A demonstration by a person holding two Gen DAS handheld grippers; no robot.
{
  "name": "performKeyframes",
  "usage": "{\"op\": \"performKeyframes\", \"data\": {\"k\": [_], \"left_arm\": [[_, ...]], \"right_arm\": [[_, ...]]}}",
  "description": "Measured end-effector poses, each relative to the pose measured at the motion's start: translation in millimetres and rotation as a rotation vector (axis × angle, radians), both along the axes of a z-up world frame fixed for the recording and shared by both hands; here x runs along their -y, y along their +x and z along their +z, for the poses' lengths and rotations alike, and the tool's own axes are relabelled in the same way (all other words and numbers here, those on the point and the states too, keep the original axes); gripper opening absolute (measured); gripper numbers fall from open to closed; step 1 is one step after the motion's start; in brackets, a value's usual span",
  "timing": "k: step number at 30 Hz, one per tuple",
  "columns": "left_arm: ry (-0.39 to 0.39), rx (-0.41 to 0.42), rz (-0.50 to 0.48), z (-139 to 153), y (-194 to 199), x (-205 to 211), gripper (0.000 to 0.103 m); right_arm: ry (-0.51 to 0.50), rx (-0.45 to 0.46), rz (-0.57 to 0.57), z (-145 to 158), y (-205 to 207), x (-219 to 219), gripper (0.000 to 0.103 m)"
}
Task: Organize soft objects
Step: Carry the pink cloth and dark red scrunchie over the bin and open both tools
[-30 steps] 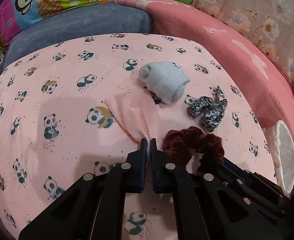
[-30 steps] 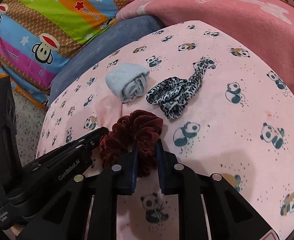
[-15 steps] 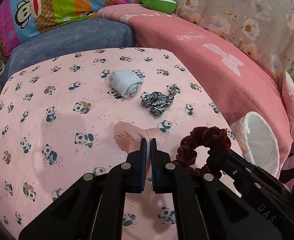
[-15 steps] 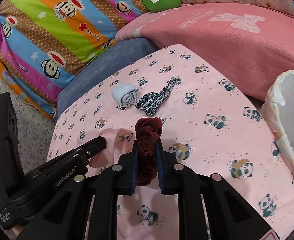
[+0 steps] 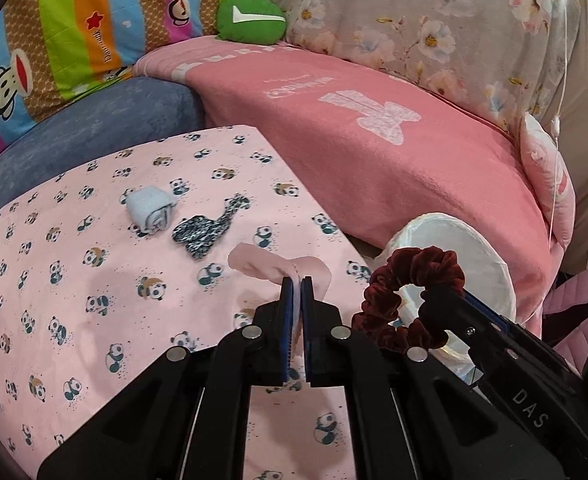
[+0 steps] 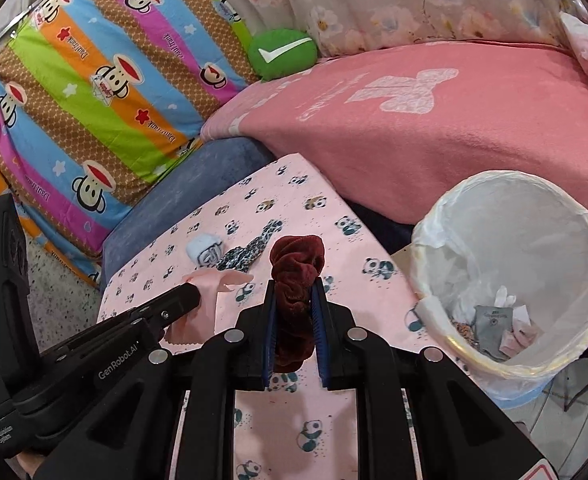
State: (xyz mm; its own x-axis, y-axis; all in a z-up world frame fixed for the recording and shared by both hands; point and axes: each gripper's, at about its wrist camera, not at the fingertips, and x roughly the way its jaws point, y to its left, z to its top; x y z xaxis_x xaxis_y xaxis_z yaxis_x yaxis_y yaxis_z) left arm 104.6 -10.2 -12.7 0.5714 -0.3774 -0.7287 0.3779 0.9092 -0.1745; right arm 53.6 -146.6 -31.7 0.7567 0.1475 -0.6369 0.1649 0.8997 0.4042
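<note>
"DAS" is showing in pale letters on the black body of the right gripper near the lower right corner of the left wrist view. "GenRobot.AI" is reading along the arm of the left gripper in the right wrist view. A white check mark is sitting on the green cushion. The script on the striped monkey pillow is staying too small to read.

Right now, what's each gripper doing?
Left gripper: shut on the pink cloth.
Right gripper: shut on the dark red scrunchie.
</note>
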Motion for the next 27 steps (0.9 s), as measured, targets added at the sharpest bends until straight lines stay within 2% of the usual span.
{"op": "performKeyframes", "data": {"k": [12, 27], "left_arm": [[0.002, 0.043, -0.168, 15, -9, 83, 0.004], [0.026, 0.029, -0.308, 6, -16, 156, 0.004]], "right_arm": [[0.024, 0.015, -0.164, 4, -29, 89, 0.017], [0.054, -0.004, -0.308, -10, -56, 166, 0.017]]}}
